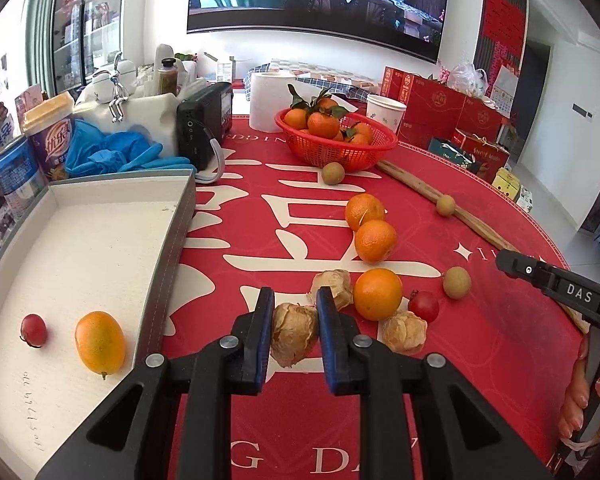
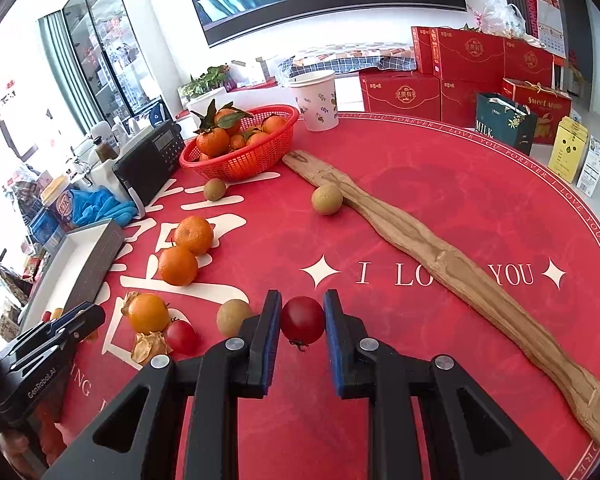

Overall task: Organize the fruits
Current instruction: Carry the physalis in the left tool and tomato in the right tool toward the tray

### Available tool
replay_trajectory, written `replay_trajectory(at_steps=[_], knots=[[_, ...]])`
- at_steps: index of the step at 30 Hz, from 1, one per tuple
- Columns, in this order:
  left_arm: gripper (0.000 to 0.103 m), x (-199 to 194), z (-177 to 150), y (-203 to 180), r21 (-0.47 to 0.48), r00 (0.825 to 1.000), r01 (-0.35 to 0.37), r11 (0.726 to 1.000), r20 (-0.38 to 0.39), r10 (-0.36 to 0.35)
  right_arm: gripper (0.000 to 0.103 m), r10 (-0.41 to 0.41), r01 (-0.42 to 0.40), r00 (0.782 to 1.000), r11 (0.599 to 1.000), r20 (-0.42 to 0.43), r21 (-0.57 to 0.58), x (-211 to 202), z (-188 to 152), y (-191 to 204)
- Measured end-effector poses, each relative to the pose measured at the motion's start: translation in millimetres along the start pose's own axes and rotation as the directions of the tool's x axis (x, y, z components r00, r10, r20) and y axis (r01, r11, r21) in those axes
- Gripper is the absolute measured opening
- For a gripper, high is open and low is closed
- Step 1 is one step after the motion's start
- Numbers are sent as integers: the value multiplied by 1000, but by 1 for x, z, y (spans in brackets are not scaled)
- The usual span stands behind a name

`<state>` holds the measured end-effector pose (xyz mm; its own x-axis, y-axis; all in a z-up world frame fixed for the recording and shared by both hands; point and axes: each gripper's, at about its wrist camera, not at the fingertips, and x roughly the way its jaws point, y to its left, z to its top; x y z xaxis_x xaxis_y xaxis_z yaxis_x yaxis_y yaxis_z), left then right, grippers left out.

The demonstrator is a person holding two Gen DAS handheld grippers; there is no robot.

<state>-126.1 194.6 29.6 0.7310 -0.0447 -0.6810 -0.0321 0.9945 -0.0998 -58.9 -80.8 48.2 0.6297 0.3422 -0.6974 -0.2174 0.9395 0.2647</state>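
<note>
Tray (image 1: 100,200) lying at far left on the desk (image 1: 480,340), white inside, holding a small red fruit (image 1: 33,330) and, just to its right, an oval orange fruit (image 1: 100,342), the two apart. Blue gloves (image 1: 116,154) bunching up behind the tray, black radio (image 1: 206,124) standing beside them.

Left gripper (image 1: 295,334) pointing down over the red cloth just right of the tray wall, jaws clamping a papery husked fruit (image 1: 294,334) from both sides. Second husked fruit (image 1: 334,286) sitting right behind it, third one (image 1: 404,332) lying off to the right. Round orange (image 1: 378,294) resting between those two, touching a red cherry tomato (image 1: 424,306). Two more oranges (image 1: 370,224) sitting farther back, touching each other. Red basket (image 1: 340,148) of leafy mandarins standing at the back, brown longan (image 1: 333,173) lying just in front of it.

Right gripper (image 2: 302,322) hanging farther right, jaws pinching a dark red cherry tomato (image 2: 302,320), stem end hanging down. Another longan (image 2: 234,317) lying just left of those jaws; one more (image 2: 327,199) touching the long wooden stick (image 2: 440,256) running diagonally across the cloth. Paper cup (image 2: 318,100) standing behind the stick's far end. Red gift boxes (image 2: 460,76) stacking up beyond the desk edge at right.
</note>
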Motion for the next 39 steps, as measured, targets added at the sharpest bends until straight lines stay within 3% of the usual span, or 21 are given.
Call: replay_trajectory(at_steps=[9,15,20,39], knots=[[24,-1,-1,-2,6,1000,-16,1000,15,16,23,21,-21,997,1000,77,4,-15,1,0],[24,-3,-2,-1,8,999,-36,999,32,35,23,-1,19,983,995,185,-96,-32,-1,22],[24,-3,-2,-2,10,998,-44,999,35,43,23,2,22,985,991,172,-134,-27,-3,32],[24,-12,-2,1,21,995,-77,997,72,75,23,22,-11,994,995,109,-102,-13,-4,32]])
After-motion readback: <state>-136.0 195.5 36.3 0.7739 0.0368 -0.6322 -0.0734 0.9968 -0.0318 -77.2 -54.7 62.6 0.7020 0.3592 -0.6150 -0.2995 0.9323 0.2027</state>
